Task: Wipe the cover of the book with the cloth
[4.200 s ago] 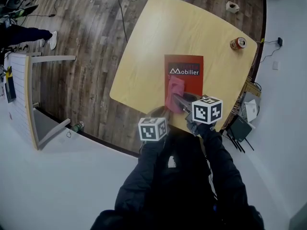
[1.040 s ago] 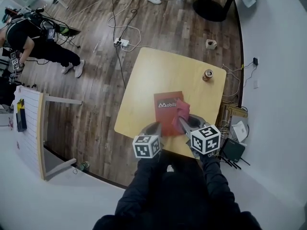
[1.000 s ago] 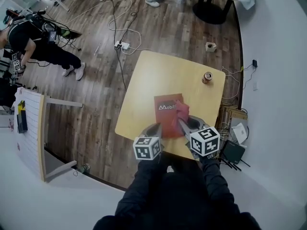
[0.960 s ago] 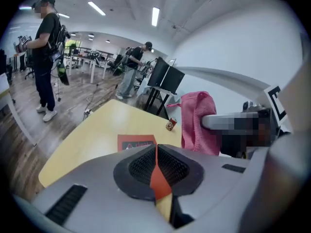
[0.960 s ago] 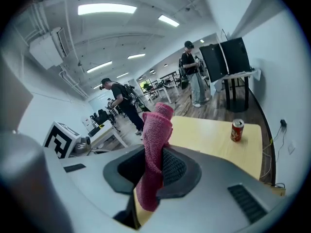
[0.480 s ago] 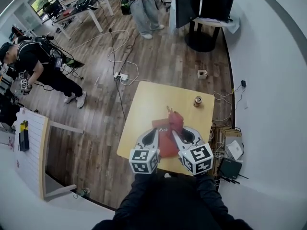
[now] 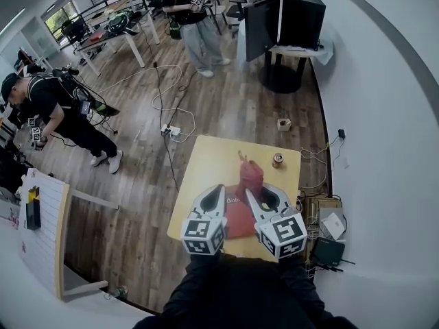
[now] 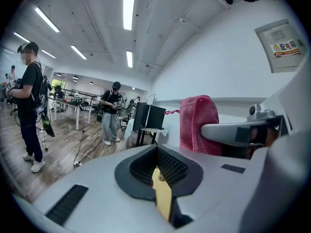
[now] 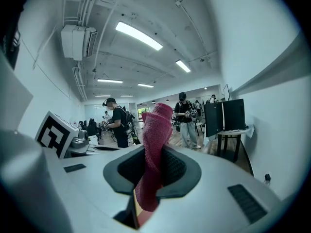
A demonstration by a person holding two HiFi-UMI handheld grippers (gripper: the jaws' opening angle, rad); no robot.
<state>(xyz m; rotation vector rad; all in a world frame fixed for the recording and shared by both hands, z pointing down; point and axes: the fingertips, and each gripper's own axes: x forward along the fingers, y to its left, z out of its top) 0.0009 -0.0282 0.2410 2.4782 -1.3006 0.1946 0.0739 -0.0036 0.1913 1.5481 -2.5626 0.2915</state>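
A red book [image 7: 238,219] lies on the yellow table [image 7: 206,163], partly hidden behind both grippers. My right gripper [image 7: 249,193] is shut on the pink cloth [image 7: 251,174], which stands up from its jaws, lifted above the book. In the right gripper view the cloth [image 9: 155,135] is pinched between the jaws of that gripper [image 9: 153,159]. My left gripper [image 7: 218,190] is held level beside it, shut with nothing in it [image 8: 156,152]. The left gripper view shows the cloth [image 8: 198,130] to its right.
A drink can [image 7: 278,160] stands near the table's far right corner. A small box [image 7: 283,124] and a power strip [image 7: 169,130] with cables lie on the wooden floor. People stand at the left [image 7: 51,105] and far back [image 7: 192,12]. A black screen on a stand [image 7: 285,19] is at the back right.
Both grippers have risen from the table and now point level into the room. The cloth has come up off the book with the right gripper. The head view has tilted up.
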